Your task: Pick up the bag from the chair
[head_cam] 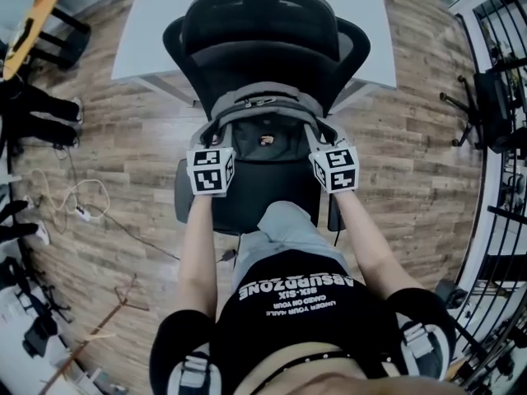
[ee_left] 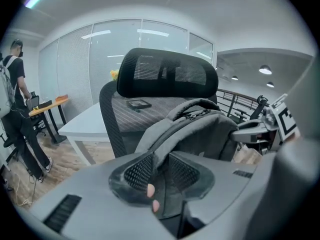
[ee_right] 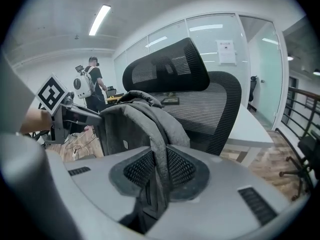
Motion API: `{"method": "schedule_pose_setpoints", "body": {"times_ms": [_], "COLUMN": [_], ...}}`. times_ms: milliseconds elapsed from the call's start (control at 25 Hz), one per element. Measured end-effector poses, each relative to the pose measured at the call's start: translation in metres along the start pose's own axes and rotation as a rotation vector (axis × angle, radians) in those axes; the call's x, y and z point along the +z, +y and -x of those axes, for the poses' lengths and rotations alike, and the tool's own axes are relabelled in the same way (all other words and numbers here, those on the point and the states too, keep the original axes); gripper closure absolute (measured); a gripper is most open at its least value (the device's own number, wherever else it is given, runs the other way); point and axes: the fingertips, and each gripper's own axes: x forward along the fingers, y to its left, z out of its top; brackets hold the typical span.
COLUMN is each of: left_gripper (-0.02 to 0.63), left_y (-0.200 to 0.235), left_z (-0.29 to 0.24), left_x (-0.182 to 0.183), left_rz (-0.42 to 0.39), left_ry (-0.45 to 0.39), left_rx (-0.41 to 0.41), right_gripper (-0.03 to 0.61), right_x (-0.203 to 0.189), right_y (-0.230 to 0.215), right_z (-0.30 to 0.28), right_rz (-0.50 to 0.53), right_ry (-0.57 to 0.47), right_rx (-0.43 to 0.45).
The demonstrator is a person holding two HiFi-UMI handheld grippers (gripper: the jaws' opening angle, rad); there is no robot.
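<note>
The left gripper (ee_left: 161,170) has its jaws pinched on one grey shoulder strap (ee_left: 158,151), which runs up between the two mesh pads. The right gripper (ee_right: 159,170) is the same, its jaws pressed onto the other strap (ee_right: 160,134). Neither pair is spread, and each holds only webbing.

Both straps lead up to the bag (head_cam: 268,134), a grey backpack standing upright on the chair (head_cam: 263,31), over the seat and against the backrest. No view shows whether its base has left the seat.

The likely trouble is the hold itself. Each grip is a narrow pinch on soft strap, so once the full weight comes on, the webbing could creep through the pads and the bag drop back onto the chair. If one side rises ahead of the other, the bag would tip sideways. Pulled up close to the backrest, it could also drag or snag there.

The bag's top zip looks closed, so its contents cannot be seen. A white bench (head_cam: 144,39) stands behind the chair.
</note>
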Motion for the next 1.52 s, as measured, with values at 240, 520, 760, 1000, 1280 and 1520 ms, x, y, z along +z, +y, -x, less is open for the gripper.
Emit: {"method": "schedule_pose_setpoints", "body": {"times_ms": [240,520,760,1000,1280,1520], "left_gripper": [0.506,0.506,0.506,0.506,0.506,0.506], "left_y": [-0.002,-0.011,-0.017,-0.022,-0.033,-0.039], "left_z": [0.02,0.053,0.082,0.114,0.145,0.174], "left_x": [0.007,0.034,0.058,0.079,0.092,0.098], "left_rz": [0.0,-0.019,-0.024,-0.021,-0.043,-0.059], "left_ry": [-0.038,-0.119,-0.195,-0.253,-0.296,-0.334], "left_rx": [0.013,0.011,0.007,-0.006,-0.016,-0.013], "right_gripper": [0.497,0.497,0.497,0.497,0.497,0.497], "right_x": [0.01,0.033,0.055,0.081,0.094,0.099], "right_y": [0.009,0.015,0.021,0.03,0.035,0.047], "right_z": [0.016,0.048,0.073,0.103,0.13,0.153], "right_rz": [0.003,-0.021,-0.041,-0.046,-0.063,-0.068], "right_ry": [-0.023,-0.083,-0.135,-0.203,-0.243,-0.27], "right_rx": [-0.006,-0.004,-0.006,-0.021,-0.029,-0.019]}}
